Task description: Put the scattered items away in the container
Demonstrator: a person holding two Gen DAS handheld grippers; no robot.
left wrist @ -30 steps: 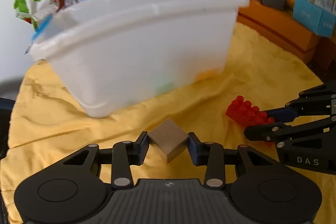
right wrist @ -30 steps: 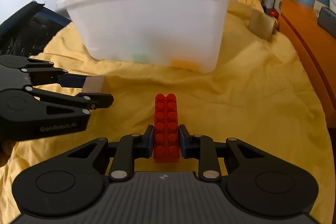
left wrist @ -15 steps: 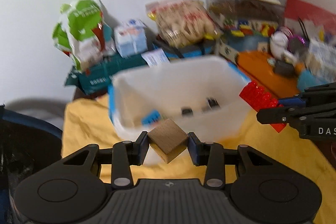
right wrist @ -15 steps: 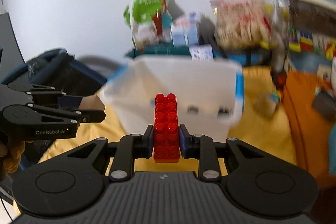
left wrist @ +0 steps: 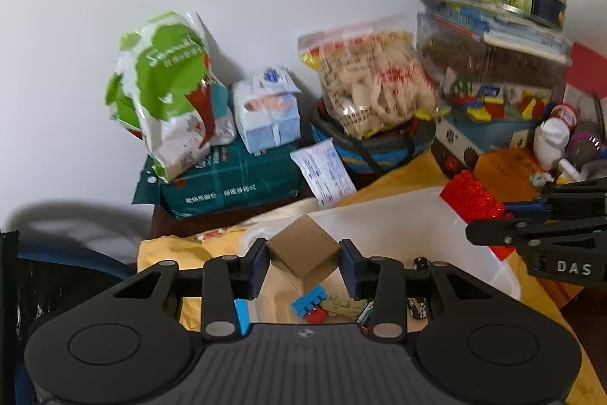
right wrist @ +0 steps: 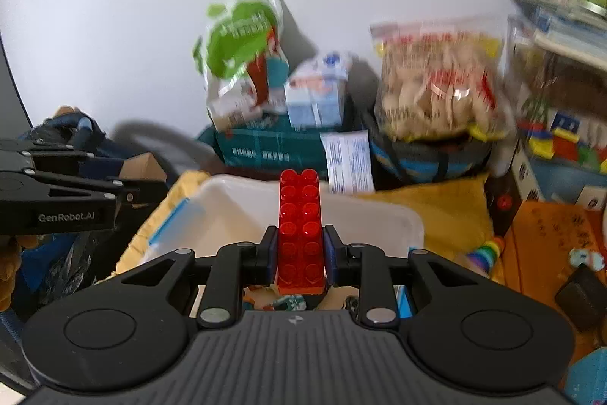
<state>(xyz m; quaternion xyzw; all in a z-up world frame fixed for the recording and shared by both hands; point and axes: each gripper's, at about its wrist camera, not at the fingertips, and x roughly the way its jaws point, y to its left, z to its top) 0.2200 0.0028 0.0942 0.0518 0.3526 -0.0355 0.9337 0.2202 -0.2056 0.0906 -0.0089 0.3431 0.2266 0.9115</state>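
A wooden cube (left wrist: 303, 249) sits between the pads of my left gripper (left wrist: 303, 257), whose jaws are opening; the pads still touch it. It hangs over the near left part of the white plastic bin (left wrist: 379, 211). My right gripper (right wrist: 299, 253) is shut on a long red studded brick (right wrist: 301, 226), held above the bin's near rim (right wrist: 235, 185). From the left wrist view the red brick (left wrist: 470, 196) and right gripper (left wrist: 489, 219) hover over the bin's right side. Inside the bin lie a blue brick (left wrist: 309, 302) and several small toys.
The bin rests on a yellow cloth (right wrist: 447, 211). Behind it against the wall stand a green snack bag (left wrist: 167, 90), a tissue pack (left wrist: 265, 112), a bag of crackers (left wrist: 375, 82) and stacked boxes (left wrist: 493, 63). An orange box (right wrist: 550, 234) lies at the right.
Both grippers have risen from the cloth in front of the bin to above its open top, carrying the cube and the red brick. The bin's inside is now visible.
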